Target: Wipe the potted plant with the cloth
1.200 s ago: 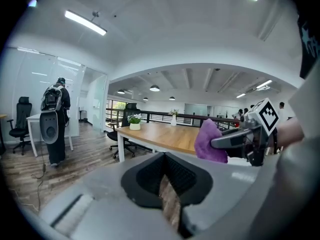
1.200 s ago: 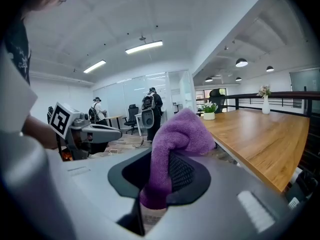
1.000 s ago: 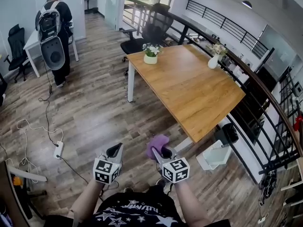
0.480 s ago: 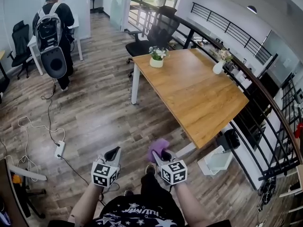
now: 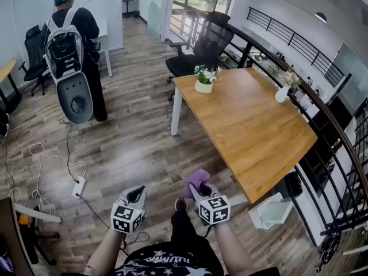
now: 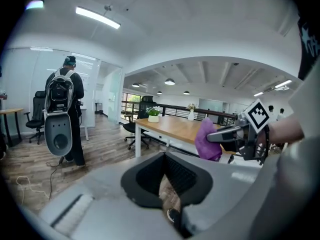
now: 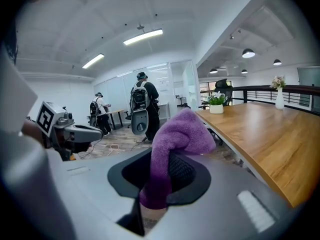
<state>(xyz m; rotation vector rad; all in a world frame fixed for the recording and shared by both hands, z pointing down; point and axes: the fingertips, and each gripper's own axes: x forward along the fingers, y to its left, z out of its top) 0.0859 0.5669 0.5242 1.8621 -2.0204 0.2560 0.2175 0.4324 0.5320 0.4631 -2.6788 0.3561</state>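
Observation:
The potted plant [image 5: 203, 80], white flowers in a pale pot, stands on the far left corner of the wooden table [image 5: 253, 131]. My right gripper [image 5: 199, 187] is shut on a purple cloth [image 5: 196, 180], which bulges out above its jaws. In the right gripper view the cloth [image 7: 175, 144] fills the middle and the plant [image 7: 216, 103] is far off. My left gripper [image 5: 137, 193] is shut and holds nothing. Its own view shows the cloth [image 6: 206, 139] at the right and the plant [image 6: 153, 114] on the distant table. Both grippers hang over the wooden floor, short of the table.
A person with a backpack [image 5: 72, 56] stands at the left by a white desk. A black office chair [image 5: 201, 48] sits behind the table, and a white vase [image 5: 283, 91] stands on its far right edge. A power strip with cable [image 5: 79, 186] lies on the floor. A white bin [image 5: 270, 211] stands by the railing.
Both grippers and my view have advanced across the floor toward the table. The cloth stays in the right gripper. The person with the backpack looks nearer.

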